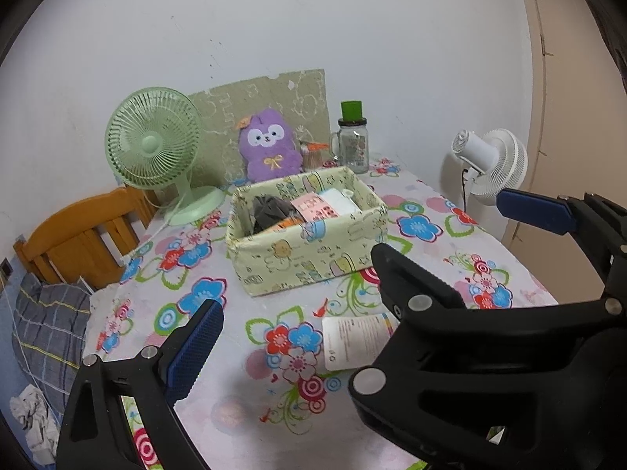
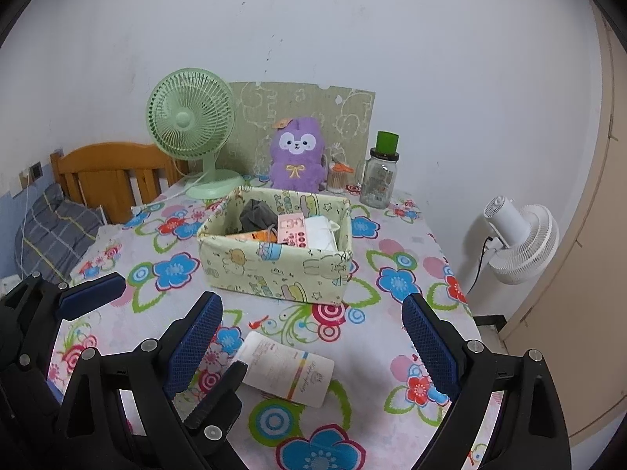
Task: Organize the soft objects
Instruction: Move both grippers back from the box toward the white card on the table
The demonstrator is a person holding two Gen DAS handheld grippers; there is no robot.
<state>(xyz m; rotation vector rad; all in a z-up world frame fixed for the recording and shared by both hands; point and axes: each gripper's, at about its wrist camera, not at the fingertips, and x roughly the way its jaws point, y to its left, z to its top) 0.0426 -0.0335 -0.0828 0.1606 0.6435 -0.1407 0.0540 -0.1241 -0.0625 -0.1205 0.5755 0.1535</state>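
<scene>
A pale green fabric box (image 1: 309,258) (image 2: 274,270) stands mid-table and holds several soft items: a dark cloth (image 2: 256,211), a pink pack (image 2: 292,231), a white pack (image 2: 321,231). A white soft pack (image 2: 286,368) (image 1: 356,340) lies flat on the floral cloth in front of the box. My right gripper (image 2: 313,348) is open, its jaws either side of the white pack and a little above it. My left gripper (image 1: 298,309) is open and empty, to the left of the pack. It shows in the right wrist view (image 2: 156,337). A purple plush (image 1: 268,149) (image 2: 298,156) sits behind the box.
A green desk fan (image 1: 156,149) (image 2: 192,129) stands back left. A glass jar with green lid (image 1: 352,137) (image 2: 380,172) and a toothpick holder (image 2: 339,176) stand back right. A white fan (image 2: 517,243) is off the table's right edge. A wooden bed frame (image 1: 78,239) is at the left.
</scene>
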